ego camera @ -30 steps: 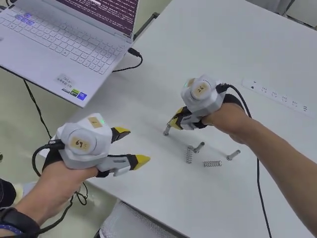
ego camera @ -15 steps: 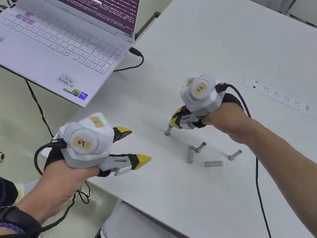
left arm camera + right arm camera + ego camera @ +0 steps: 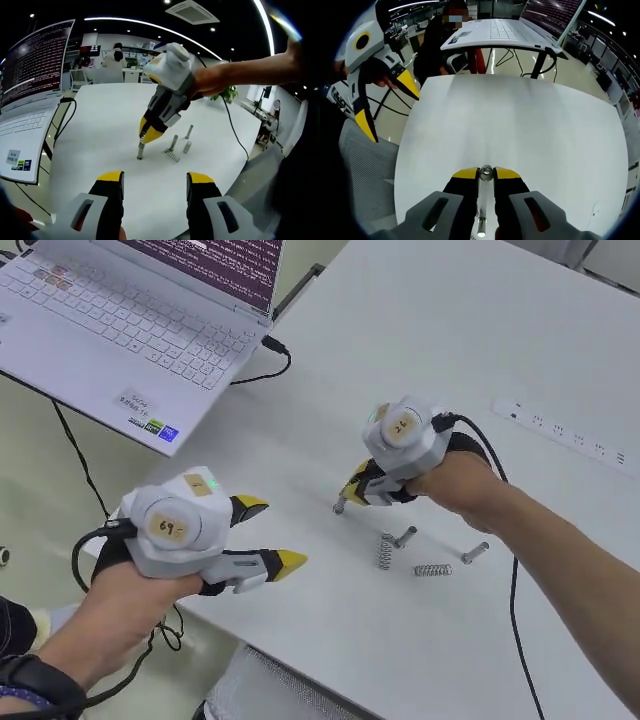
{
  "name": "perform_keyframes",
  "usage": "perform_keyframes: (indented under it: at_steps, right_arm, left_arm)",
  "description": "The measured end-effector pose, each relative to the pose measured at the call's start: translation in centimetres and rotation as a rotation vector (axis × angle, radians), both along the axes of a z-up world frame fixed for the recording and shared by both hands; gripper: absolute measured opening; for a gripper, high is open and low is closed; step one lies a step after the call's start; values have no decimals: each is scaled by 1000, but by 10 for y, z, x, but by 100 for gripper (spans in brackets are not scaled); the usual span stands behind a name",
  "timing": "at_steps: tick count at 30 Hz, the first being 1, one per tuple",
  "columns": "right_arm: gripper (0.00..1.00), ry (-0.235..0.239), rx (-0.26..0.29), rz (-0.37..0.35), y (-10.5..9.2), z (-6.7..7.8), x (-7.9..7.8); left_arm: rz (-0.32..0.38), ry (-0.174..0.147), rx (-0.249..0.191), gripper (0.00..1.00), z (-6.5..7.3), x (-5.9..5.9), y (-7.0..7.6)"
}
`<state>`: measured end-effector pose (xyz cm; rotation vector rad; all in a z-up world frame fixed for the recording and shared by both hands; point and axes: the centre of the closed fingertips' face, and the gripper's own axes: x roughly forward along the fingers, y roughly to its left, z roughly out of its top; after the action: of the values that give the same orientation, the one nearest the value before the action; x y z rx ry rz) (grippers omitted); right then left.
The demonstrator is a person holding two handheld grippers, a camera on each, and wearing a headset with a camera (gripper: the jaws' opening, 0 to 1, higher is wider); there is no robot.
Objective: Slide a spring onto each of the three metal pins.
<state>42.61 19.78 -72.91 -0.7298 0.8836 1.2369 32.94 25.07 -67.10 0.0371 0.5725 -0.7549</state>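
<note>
My right gripper (image 3: 352, 492) is shut on a small spring (image 3: 143, 134) and holds it over the top of an upright metal pin (image 3: 340, 506) near the middle of the white table (image 3: 420, 330). Looking along its jaws, I see the spring's round end (image 3: 486, 173) between the yellow tips and the pin's shaft (image 3: 480, 226) below. Two more pins (image 3: 403, 537) (image 3: 473, 552) lie to the right, with two loose springs (image 3: 383, 551) (image 3: 431, 570) beside them. My left gripper (image 3: 268, 533) hovers open and empty at the table's near edge, left of the pin.
An open laptop (image 3: 130, 320) sits at the far left, with a black cable (image 3: 265, 365) running from it onto the table. A white power strip (image 3: 570, 435) lies at the far right. The table's front edge (image 3: 300, 660) runs just beneath my left gripper.
My right gripper has sunk very slightly over the upright pin, still shut on the spring. The left gripper stays open in much the same place.
</note>
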Motion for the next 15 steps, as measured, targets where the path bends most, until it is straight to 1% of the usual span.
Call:
perform_keyframes:
  at_steps: [8, 15]
  right_arm:
    - [9, 6, -2, 7, 8, -10, -1]
    - [9, 8, -9, 1, 10, -21, 1]
  left_arm:
    - [3, 0, 2, 45, 0, 1, 1]
    - [5, -2, 2, 45, 0, 2, 3]
